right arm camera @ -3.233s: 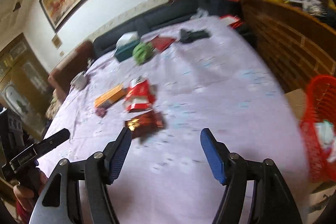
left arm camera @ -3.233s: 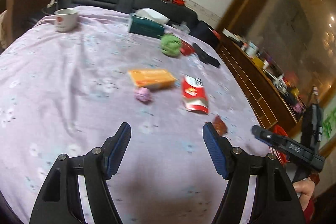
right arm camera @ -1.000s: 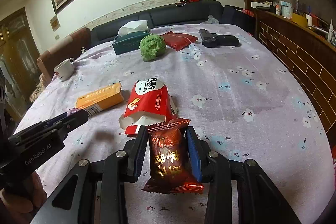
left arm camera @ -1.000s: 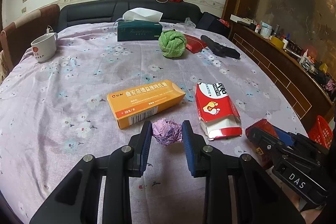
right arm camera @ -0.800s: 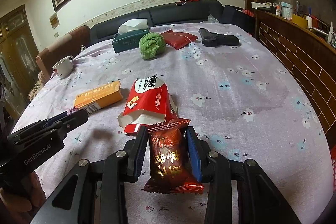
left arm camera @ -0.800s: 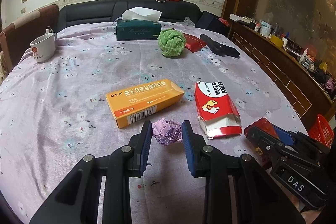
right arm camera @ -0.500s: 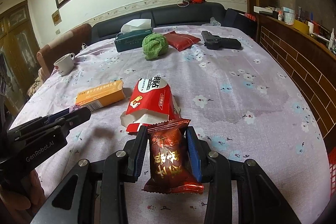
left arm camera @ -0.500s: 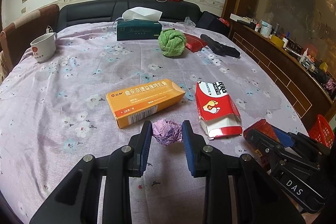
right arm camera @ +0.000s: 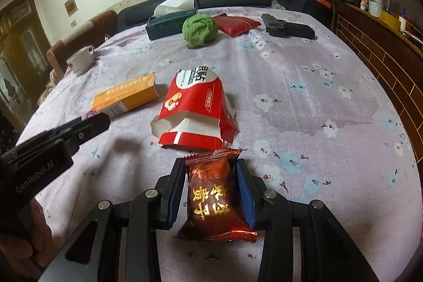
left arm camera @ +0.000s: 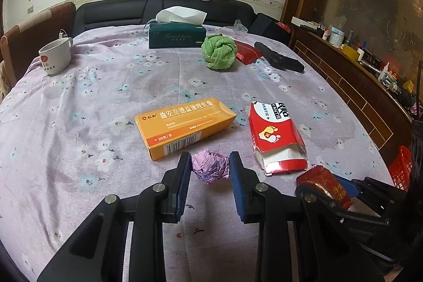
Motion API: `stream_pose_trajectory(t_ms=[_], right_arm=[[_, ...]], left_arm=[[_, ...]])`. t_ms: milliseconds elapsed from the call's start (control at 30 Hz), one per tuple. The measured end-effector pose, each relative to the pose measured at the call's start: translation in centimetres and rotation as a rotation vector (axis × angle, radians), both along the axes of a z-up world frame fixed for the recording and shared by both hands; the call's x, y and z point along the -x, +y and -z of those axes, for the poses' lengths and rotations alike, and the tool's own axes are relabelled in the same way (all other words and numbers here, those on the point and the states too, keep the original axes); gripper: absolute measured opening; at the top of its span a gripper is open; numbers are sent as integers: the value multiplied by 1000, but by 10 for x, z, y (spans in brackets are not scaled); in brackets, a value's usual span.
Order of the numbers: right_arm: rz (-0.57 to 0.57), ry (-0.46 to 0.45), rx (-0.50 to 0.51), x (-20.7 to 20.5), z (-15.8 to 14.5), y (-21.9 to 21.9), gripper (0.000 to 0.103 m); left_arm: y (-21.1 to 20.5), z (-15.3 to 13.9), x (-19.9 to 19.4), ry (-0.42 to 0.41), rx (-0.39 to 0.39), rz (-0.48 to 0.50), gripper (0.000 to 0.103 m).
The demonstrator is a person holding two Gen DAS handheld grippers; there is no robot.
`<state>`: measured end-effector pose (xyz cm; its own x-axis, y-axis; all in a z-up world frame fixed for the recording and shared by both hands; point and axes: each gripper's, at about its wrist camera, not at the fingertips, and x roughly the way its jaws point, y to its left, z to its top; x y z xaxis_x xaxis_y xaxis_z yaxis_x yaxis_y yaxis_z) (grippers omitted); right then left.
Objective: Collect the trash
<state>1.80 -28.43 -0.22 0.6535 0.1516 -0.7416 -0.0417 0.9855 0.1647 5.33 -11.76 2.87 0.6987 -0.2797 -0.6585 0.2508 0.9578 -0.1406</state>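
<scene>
Trash pickup is at the grasp step: the left gripper [left arm camera: 210, 171] is clamped on the purple foil ball [left arm camera: 210, 169], the right gripper [right arm camera: 210, 185], jaws just eased wider, brackets the red snack wrapper [right arm camera: 211, 196] on the tablecloth [right arm camera: 317, 86]; next, carry both to the red basket [left arm camera: 400, 171].

Your left wrist camera looked down along its tool [left arm camera: 210, 171] across the worktop [left arm camera: 79, 102] toward the sofa. Your right one sat just beside it, equally close and low; both caught the orange box [left arm camera: 185, 124] [right arm camera: 127, 97] and tissue box [left arm camera: 176, 36] [right arm camera: 169, 23].
</scene>
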Motion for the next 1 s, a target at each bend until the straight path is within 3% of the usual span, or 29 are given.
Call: stream_pose_trajectory(t_ms=[133,233,300,333,433,533,667,1000], right_arm=[[-24,7,35,2,0,6,58],[-36,12,70,5,1,10,60],[-30,13,77,5,1,9,54],[-20,13,89,6,1,7,41],[-2,10,65,6,1,0,36],[-20,-19,30,9,-3,-1,36],[-6,-125,45,19,-19,2,36],[10,-116,46,16,-17,0,36]], left_arm=[[2,0,0,2,3,-1,28],[2,0,0,1,1,-2,28],[1,0,0,2,3,0,28],[1,0,0,1,3,0,28],[1,-1,1,-7,6,4,28],[0,-2,2,-16,6,8,28],[-1,-2,3,-13,4,9,28],[-4,-2,3,-14,-2,19,28]])
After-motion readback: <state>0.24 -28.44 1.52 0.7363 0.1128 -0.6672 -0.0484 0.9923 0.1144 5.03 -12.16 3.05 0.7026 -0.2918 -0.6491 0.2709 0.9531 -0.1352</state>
